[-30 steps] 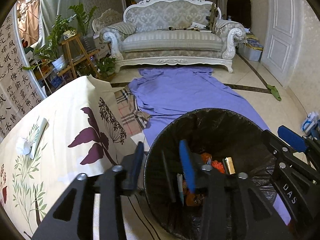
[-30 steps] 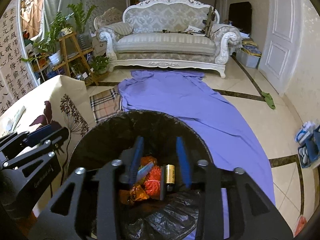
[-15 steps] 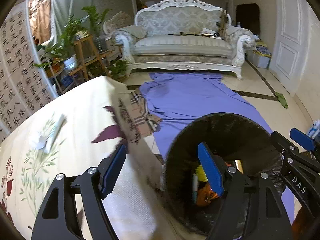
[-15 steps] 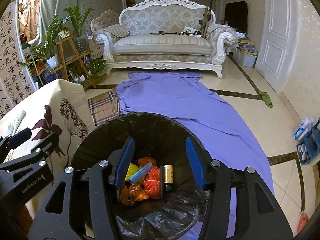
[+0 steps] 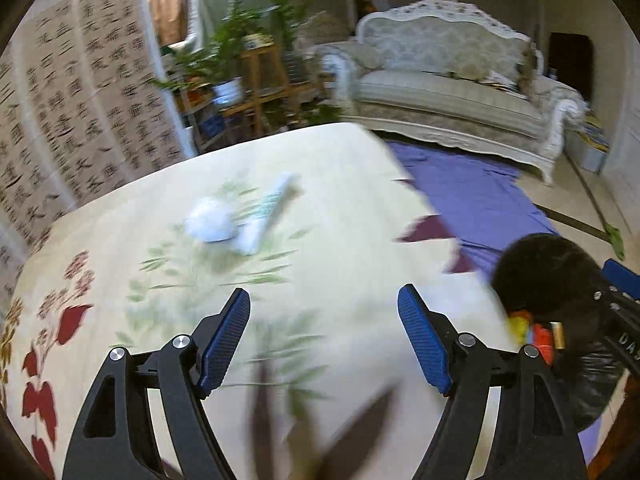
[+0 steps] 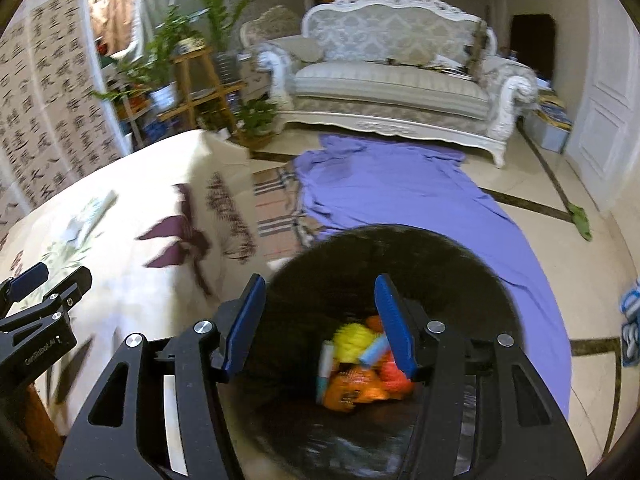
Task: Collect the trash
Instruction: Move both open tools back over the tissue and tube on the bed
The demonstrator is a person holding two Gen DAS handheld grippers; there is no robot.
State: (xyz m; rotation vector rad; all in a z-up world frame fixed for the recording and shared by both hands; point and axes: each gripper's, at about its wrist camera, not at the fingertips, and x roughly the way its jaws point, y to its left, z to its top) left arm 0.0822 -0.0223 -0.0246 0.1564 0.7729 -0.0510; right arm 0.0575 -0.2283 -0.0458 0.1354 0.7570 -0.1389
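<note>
Left gripper point(image 5: 324, 340) jaws wide apart, empty, above tablecloth point(image 5: 340, 220); right gripper point(image 6: 320, 324) likewise over bin point(image 6: 460, 264). Tissue wad point(image 5: 210, 224) clear only in left view.

Both the left gripper point(image 5: 324, 340) and the right gripper point(image 6: 318, 326) have black frames, silver screws and ribbed blue pads point(image 5: 424, 344)

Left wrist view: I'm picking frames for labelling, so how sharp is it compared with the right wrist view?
Left wrist view: heavy motion smear over the floral cream tablecloth and crumpled white tissue; open left gripper crisp. Right wrist view: milder blur, black-lined trash bin contents smeared, ornate white sofa readable.
</note>
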